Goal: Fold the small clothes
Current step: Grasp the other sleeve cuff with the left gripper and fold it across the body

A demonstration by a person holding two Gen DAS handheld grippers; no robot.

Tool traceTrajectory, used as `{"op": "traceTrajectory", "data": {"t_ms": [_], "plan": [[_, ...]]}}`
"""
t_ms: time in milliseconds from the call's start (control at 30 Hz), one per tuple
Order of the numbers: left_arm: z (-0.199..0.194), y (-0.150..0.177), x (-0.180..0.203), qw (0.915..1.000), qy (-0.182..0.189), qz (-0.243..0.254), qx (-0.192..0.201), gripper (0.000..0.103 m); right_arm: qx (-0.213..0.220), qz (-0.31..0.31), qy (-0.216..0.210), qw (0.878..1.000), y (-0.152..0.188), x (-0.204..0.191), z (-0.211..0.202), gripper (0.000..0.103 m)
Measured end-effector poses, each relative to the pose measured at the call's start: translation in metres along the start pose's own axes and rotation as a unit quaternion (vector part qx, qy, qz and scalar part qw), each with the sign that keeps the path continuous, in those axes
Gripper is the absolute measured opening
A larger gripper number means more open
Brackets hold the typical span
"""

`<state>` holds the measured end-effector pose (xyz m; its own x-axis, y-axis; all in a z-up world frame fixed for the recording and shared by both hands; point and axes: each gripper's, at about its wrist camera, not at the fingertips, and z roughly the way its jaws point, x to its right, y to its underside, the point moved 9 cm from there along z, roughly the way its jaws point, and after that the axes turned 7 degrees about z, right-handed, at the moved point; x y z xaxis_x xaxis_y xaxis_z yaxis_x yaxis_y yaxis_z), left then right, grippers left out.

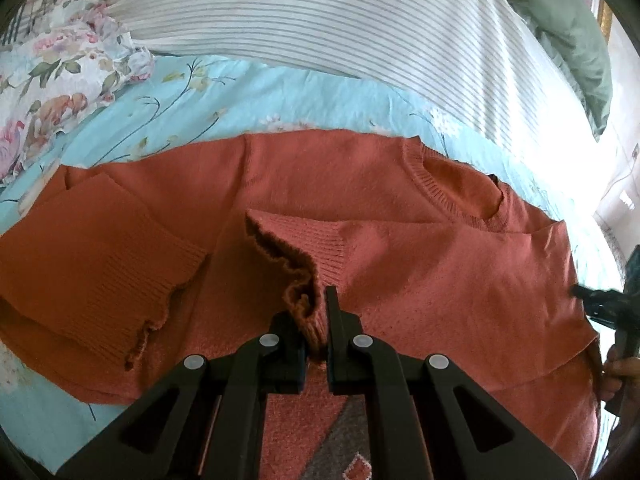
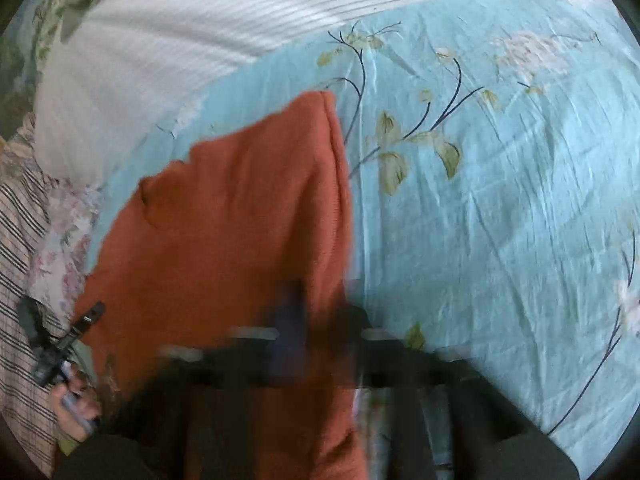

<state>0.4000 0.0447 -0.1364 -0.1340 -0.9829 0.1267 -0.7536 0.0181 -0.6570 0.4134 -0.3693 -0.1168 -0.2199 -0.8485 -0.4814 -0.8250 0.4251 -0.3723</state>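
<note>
An orange knit sweater (image 1: 320,184) lies spread on a light blue floral bedsheet (image 1: 224,92). Its round neck (image 1: 460,188) is at the upper right and one ribbed sleeve (image 1: 100,264) lies folded across the left. My left gripper (image 1: 318,320) is shut on the ribbed cuff (image 1: 296,256) of the other sleeve, held over the sweater's body. In the blurred right wrist view my right gripper (image 2: 320,312) is shut on the sweater's edge (image 2: 328,208), with the cloth running between the fingers. The right gripper also shows at the left wrist view's right edge (image 1: 592,300).
A white striped pillow (image 1: 320,20) lies behind the sweater, with a green pillow (image 1: 560,32) at the far right and a pink floral cloth (image 1: 60,80) at the left. The left gripper (image 2: 80,328) and the hand holding it show at the right wrist view's lower left.
</note>
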Motion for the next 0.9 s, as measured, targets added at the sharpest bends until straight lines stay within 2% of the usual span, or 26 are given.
{"op": "traceTrajectory", "data": {"t_ms": [67,167,300,333,367,400,433,467,533,633,733,767,800,833,900], "plan": [[-0.007,-0.006,0.006,0.9999,0.006,0.006,0.009,0.006,0.02,0.005,0.009,1.0,-0.004,0.006,-0.008,0.011],[-0.01,-0.011,0.015,0.9996,0.007,0.022,0.016,0.006,0.012,0.016,0.025,0.999,0.001,0.014,-0.001,0.012],[0.004,0.0,0.007,0.9998,-0.003,0.017,-0.011,0.008,0.049,-0.002,0.05,0.998,0.006,0.001,-0.025,0.021],[0.005,0.004,0.003,0.9998,-0.002,0.011,-0.015,0.011,0.059,-0.013,0.042,0.997,0.01,-0.01,-0.032,0.027],[0.003,0.008,-0.001,0.9999,-0.001,0.008,-0.015,0.012,0.064,-0.029,0.027,0.997,0.017,-0.023,-0.038,0.037],[0.001,0.01,-0.004,0.9999,-0.002,0.004,-0.015,0.014,0.062,-0.041,0.015,0.997,0.024,-0.033,-0.04,0.044],[-0.002,0.012,-0.008,0.9999,-0.003,0.0,-0.015,0.015,0.051,-0.053,0.0,0.997,0.035,-0.041,-0.038,0.054],[-0.006,0.015,-0.012,0.9999,-0.004,-0.003,-0.014,0.015,0.024,-0.061,-0.012,0.998,0.05,-0.046,-0.03,0.056],[-0.016,0.019,-0.021,0.9999,-0.01,-0.01,-0.01,0.018,-0.002,-0.061,0.015,0.998,0.065,-0.035,-0.017,0.056],[-0.036,0.024,-0.042,0.9994,-0.031,-0.016,-0.001,0.017,0.012,-0.034,0.006,0.999,0.07,-0.031,-0.029,0.055],[-0.058,0.025,-0.065,0.999,-0.037,-0.024,0.006,0.023,0.017,-0.024,-0.025,0.999,0.078,-0.043,-0.047,0.056],[-0.064,0.025,-0.07,0.9992,-0.031,-0.024,0.006,0.026,0.015,-0.025,-0.032,0.999,0.083,-0.049,-0.051,0.058],[-0.068,0.024,-0.074,0.9993,-0.031,-0.022,0.004,0.037,0.012,-0.026,-0.038,0.999,0.087,-0.053,-0.053,0.059],[-0.071,0.022,-0.078,0.9991,-0.04,-0.014,0.002,0.055,0.007,-0.028,-0.045,0.999,0.095,-0.06,-0.054,0.06],[-0.072,0.018,-0.08,0.9982,-0.06,0.007,0.0,0.077,-0.004,-0.033,-0.056,0.998,0.11,-0.07,-0.056,0.061]]}}
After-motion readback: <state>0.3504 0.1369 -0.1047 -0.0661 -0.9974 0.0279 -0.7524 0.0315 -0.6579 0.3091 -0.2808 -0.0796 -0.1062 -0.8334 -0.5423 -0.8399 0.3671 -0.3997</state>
